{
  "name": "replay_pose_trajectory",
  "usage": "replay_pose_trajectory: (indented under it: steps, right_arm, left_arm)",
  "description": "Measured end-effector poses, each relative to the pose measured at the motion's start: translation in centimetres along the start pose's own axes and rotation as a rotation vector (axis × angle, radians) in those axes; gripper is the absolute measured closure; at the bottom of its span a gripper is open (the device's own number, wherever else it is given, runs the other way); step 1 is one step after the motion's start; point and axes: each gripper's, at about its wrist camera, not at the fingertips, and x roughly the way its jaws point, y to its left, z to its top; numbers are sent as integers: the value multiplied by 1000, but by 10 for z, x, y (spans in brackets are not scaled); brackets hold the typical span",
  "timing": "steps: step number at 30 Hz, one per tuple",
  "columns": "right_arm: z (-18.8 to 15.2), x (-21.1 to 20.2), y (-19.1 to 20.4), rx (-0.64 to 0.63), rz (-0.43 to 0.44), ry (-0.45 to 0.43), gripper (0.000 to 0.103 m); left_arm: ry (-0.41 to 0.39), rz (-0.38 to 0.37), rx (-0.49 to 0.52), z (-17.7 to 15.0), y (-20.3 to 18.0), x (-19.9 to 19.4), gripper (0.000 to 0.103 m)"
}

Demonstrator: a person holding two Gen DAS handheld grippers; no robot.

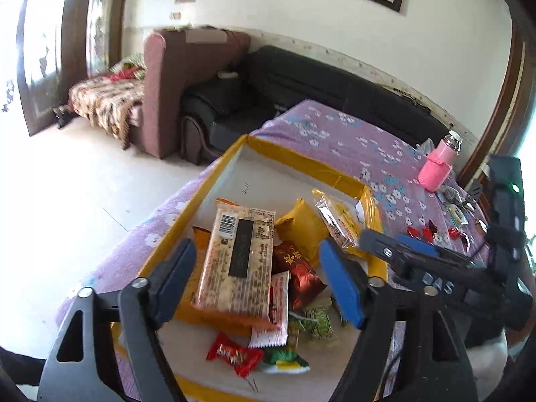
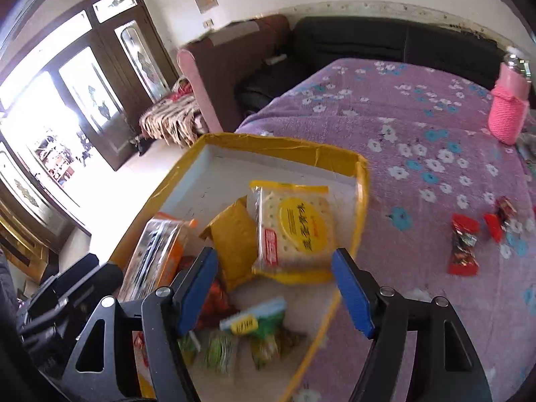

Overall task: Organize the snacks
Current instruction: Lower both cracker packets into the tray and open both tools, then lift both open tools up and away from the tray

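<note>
Hovering over the box [image 2: 360, 181], both grippers gaped empty, right gripper [image 2: 274, 288] nearer the red candies [image 2: 464, 246] lying off its right edge.

One shallow box [image 1: 294, 160] with yellow-taped edges occupies the centre of both views. Inside it, the left wrist view shows one large beige biscuit pack [image 1: 238, 261] at centre, one yellow pouch [image 1: 301, 224], one clear-wrapped cracker pack [image 1: 335, 221], one dark red sweet [image 1: 301, 274], one bright red sweet [image 1: 232, 356] at lower centre, and at least two green-wrapped sweets [image 1: 318, 323]; the exact green count cannot be determined. On the cloth at right of the right wrist view lie three red-wrapped sweets [image 2: 464, 244]. One pink bottle [image 2: 509, 107] stands at upper right. Two grippers are in view: left gripper [image 1: 258, 284], right gripper [image 2: 278, 291].
</note>
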Motion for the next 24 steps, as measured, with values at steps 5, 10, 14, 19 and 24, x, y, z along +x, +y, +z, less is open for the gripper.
replay_pose_trajectory:
  steps: [5,10,14,19,24]
  right_arm:
    - [-26,-40,-8,11,-6,-73,28]
    - [-51,-68,-20,33,-21,-103,27]
    - [-70,-84,-31,43,-47,-122,27]
    - [-94,-97,-37,49,-91,-142,26]
    - [-108,-105,-41,54,-105,-151,26]
  left_arm:
    - [-37,23,5,-6,-12,-25,17]
    - [-13,38,39,-16,-30,-34,17]
    - [-5,48,83,-25,-46,-42,17]
    - [-53,125,146,-38,-63,-55,17]
    - [-79,147,191,-44,-72,-62,17]
